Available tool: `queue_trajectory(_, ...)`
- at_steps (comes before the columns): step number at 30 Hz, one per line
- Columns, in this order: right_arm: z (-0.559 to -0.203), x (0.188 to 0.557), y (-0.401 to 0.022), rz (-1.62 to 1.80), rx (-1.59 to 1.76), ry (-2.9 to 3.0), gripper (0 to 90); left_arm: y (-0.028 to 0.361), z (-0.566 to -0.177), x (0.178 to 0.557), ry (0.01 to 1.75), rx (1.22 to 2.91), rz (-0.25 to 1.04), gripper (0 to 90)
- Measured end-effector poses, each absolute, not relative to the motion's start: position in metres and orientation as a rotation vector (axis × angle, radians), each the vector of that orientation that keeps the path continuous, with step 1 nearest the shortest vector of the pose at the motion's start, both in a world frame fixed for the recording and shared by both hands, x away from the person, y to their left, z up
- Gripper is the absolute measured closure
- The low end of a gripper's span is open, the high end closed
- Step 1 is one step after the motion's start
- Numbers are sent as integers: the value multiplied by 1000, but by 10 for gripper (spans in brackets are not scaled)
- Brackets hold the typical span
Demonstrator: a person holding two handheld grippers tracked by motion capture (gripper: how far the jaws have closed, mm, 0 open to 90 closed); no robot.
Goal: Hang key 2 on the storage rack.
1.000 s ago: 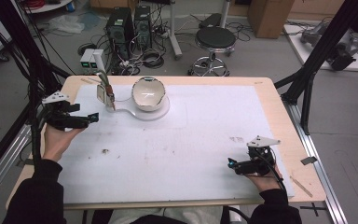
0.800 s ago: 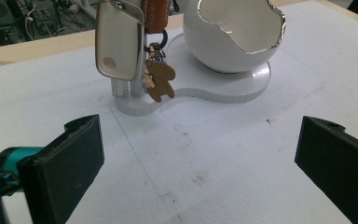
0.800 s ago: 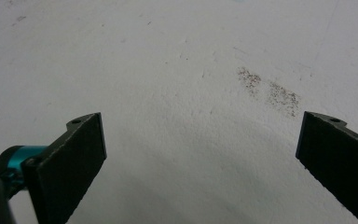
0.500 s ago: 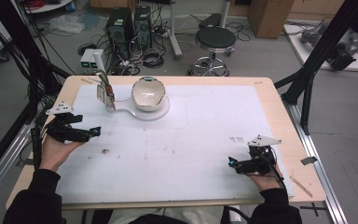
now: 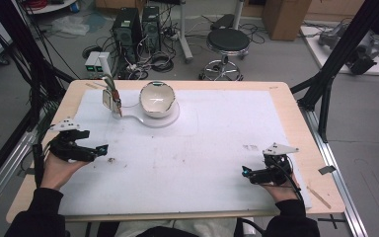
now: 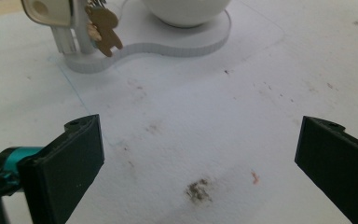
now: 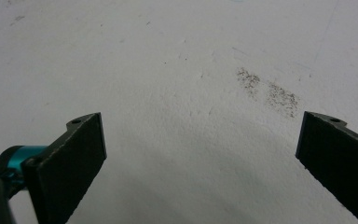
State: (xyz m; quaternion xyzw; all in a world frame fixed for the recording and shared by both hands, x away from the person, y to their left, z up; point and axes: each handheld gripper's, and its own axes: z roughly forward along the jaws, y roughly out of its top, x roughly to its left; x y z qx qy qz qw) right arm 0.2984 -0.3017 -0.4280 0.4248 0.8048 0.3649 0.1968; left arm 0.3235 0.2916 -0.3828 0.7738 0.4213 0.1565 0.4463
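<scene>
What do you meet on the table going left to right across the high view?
Left gripper → key holder with hanging keys → white bowl → right gripper.

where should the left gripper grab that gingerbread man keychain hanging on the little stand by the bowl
Probably take the gingerbread man keychain by its flat brown body, below where it hangs on the stand. It dangles on the stand's near side, facing the open left gripper, so a straight approach from the front, jaws either side of the body, looks clear of the bowl.
</scene>
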Motion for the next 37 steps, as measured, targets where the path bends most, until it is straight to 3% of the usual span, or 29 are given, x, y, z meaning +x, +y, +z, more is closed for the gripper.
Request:
queue_trajectory(18, -429, 298, -301, 1016, 1192, 2254, 7, 302, -415, 297, 1050, 1968, 291, 17)
queue_trajectory(37, -429, 297, -298, 1020, 1187, 2256, 6, 306, -428, 276, 949, 2043, 194, 17)
